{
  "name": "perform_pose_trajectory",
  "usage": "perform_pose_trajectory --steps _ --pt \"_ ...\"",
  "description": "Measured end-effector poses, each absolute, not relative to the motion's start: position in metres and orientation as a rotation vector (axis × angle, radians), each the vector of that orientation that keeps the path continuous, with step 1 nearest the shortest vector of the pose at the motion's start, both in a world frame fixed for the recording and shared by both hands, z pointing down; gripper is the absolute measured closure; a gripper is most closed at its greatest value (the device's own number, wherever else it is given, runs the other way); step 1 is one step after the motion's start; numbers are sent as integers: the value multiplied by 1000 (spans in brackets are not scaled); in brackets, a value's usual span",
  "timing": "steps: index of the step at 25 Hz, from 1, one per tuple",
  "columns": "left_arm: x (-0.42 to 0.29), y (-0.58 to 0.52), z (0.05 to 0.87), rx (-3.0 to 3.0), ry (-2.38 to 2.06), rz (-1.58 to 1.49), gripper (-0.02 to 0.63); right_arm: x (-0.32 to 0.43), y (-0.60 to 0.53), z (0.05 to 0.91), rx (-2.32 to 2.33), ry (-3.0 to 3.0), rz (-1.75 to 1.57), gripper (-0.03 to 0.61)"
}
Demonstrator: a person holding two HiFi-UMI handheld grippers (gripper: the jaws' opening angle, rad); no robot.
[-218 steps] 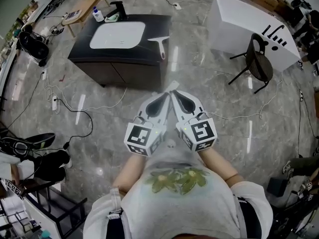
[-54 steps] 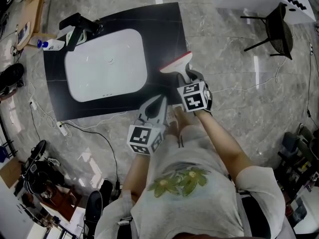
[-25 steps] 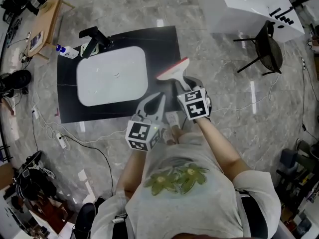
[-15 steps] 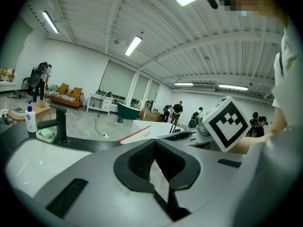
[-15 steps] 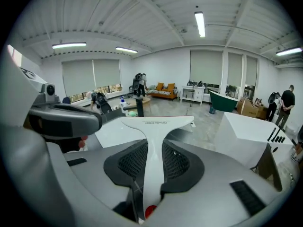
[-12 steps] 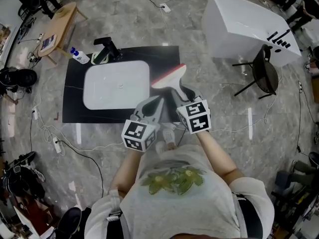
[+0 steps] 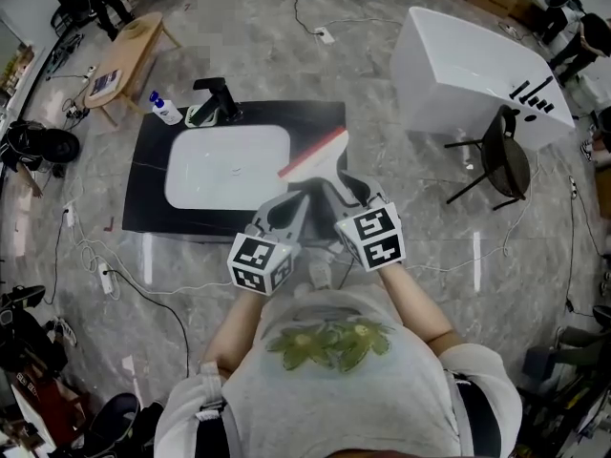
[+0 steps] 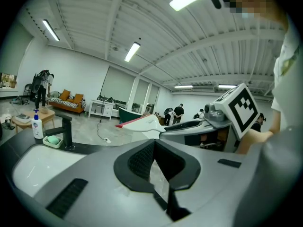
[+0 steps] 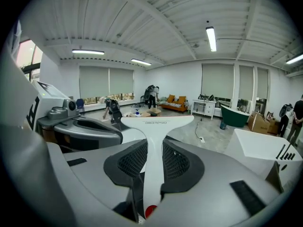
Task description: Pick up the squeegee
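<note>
a: what could go wrong here?
b: the right gripper [image 9: 152, 146] is clamped only on the squeegee's [image 9: 156, 123] thin handle, blade out front over the black vanity top [image 7: 148, 194]. a tilt could let it swivel or slip.
a: poses?
b: both sit near the chest, pointing slightly down. the left gripper [image 8: 154, 148] is closed and empty.

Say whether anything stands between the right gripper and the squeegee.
Nothing visible does. The right gripper has its jaws closed on the handle of the squeegee, which it holds up in the air with the blade pointing away from the person.
</note>
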State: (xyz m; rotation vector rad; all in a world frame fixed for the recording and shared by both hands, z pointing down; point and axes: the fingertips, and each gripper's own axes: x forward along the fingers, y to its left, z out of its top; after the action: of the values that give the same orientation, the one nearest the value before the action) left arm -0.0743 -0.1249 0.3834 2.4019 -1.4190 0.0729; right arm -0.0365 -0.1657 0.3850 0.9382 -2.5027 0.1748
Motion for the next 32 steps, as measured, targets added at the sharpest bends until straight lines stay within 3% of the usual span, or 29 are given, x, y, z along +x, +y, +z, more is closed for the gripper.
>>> perform_pose_trajectory --steps 32 --pt "-76 -103 378 2387 -1456 18 604 -38 -143 378 882 -2546 237 472"
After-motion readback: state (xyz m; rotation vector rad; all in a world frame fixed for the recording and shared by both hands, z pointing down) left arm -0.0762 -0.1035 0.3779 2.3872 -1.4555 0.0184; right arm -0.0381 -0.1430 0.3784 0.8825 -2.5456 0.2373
